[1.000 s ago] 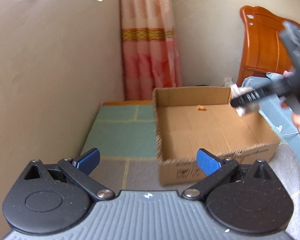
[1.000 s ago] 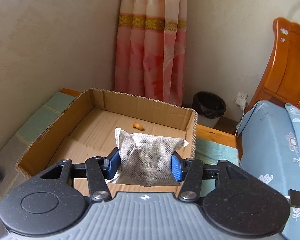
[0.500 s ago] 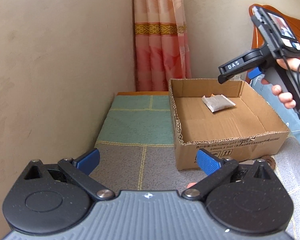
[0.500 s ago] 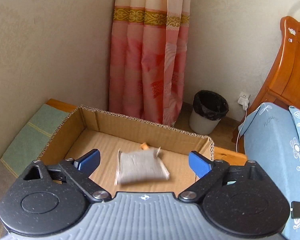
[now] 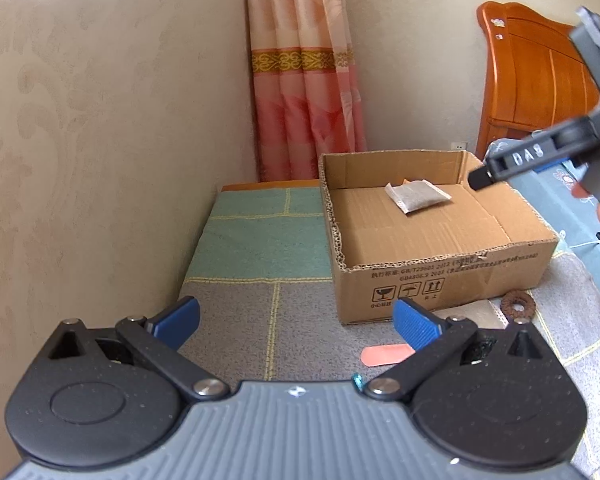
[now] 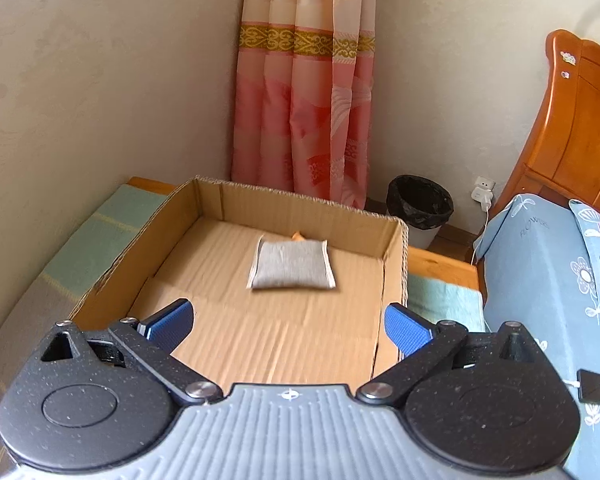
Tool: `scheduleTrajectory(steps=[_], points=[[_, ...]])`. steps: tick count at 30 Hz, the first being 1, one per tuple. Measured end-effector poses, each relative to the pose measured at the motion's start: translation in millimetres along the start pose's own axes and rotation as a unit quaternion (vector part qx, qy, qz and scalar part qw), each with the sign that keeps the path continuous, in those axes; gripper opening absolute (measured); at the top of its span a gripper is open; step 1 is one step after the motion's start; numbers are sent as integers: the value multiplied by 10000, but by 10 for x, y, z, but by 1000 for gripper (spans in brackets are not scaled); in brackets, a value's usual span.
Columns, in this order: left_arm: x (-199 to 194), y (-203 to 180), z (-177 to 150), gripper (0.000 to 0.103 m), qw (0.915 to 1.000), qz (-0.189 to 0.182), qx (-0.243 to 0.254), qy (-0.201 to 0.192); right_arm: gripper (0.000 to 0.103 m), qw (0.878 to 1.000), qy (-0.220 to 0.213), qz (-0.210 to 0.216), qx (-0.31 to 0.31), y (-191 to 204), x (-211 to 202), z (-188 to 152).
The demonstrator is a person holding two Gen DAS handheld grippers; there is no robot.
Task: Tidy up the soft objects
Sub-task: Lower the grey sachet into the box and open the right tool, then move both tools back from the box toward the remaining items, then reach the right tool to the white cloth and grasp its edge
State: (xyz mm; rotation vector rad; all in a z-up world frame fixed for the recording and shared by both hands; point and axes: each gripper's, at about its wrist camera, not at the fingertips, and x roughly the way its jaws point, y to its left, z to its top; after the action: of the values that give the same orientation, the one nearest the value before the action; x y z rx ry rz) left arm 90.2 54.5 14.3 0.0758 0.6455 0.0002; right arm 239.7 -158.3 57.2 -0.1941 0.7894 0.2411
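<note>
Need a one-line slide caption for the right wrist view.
Open right hand-held gripper above cardboard box, its jaws just opened; grey pouch lies inside.

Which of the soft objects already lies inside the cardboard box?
The grey pouch, alone on the box floor; the pink strip and brown ring lie outside.

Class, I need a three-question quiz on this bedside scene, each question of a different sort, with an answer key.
1. True or false: the grey fabric pouch lies inside the open brown cardboard box.
2. Right gripper: (a) open, (b) shut on the pouch?
3. What flat pink strip-shaped thing lies by the left gripper, and is it in the box?

Key: 1 true. 2 a; its jaws have just been opening, nothing between. 3 a pink strip; no, outside.
</note>
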Motion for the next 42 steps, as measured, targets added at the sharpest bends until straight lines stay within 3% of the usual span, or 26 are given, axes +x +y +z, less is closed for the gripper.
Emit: scheduleTrajectory(steps=[10,19,29,42], points=[[-67,-8,-210,102,9993,-337,178,31,103,9996,-64,-254,137,39,-295,-728],[-127,-234,-539,102,9901,-1187,657,351,103,9987,237,-268,373,39,-323,-1362],[43,-379,-648,102,9895,-1073,749,619,103,9969,524,-76,581,69,-246,-1736],[129,-317,-645,102,9901,-1071,595,680,103,9972,477,83,577,137,-140,-1691]])
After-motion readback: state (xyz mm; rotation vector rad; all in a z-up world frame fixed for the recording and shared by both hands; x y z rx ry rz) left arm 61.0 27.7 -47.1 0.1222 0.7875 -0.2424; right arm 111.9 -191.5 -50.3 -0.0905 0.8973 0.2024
